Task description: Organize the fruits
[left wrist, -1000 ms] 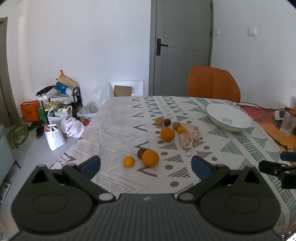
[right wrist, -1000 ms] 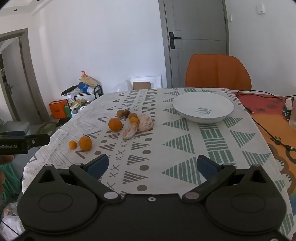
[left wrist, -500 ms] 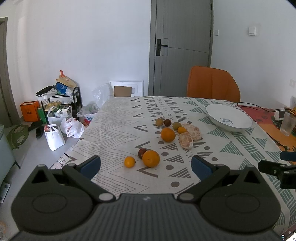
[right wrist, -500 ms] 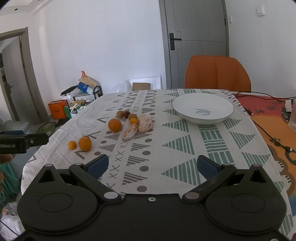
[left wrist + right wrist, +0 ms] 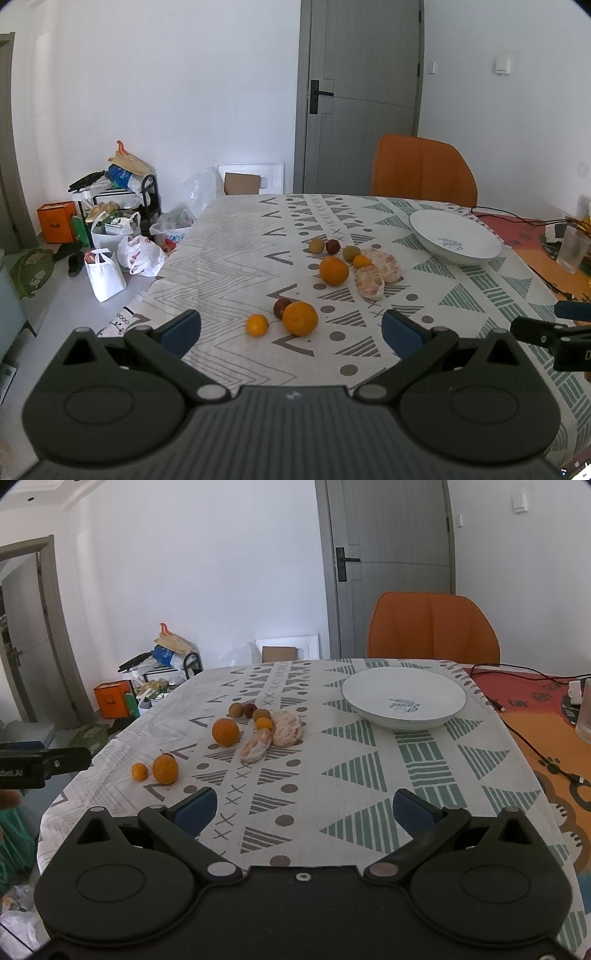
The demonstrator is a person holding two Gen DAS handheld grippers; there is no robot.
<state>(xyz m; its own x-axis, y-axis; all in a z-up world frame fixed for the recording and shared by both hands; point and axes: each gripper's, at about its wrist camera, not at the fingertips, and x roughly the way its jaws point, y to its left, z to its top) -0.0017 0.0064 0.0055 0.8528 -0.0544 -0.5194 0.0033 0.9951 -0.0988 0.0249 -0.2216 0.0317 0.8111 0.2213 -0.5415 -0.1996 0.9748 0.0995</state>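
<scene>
Fruit lies on a patterned tablecloth (image 5: 229, 273). Nearest the front sit a small orange (image 5: 257, 325), a dark plum (image 5: 281, 307) and a bigger orange (image 5: 300, 318). Farther back lie another orange (image 5: 334, 270), two peeled citrus halves (image 5: 370, 282), and several small fruits (image 5: 333, 246). An empty white plate (image 5: 455, 242) stands at the right. My left gripper (image 5: 291, 328) hangs open just short of the front oranges. My right gripper (image 5: 302, 810) is open over bare cloth, well short of the plate (image 5: 403, 698) and fruit (image 5: 226, 732).
An orange chair (image 5: 423, 171) stands at the table's far end before a grey door (image 5: 360, 96). Cables and a glass (image 5: 570, 249) lie at the right on an orange mat. Bags and boxes (image 5: 110, 236) crowd the floor at the left.
Both grippers have drifted very slightly; the fruit and plate have not moved, and both stay open.
</scene>
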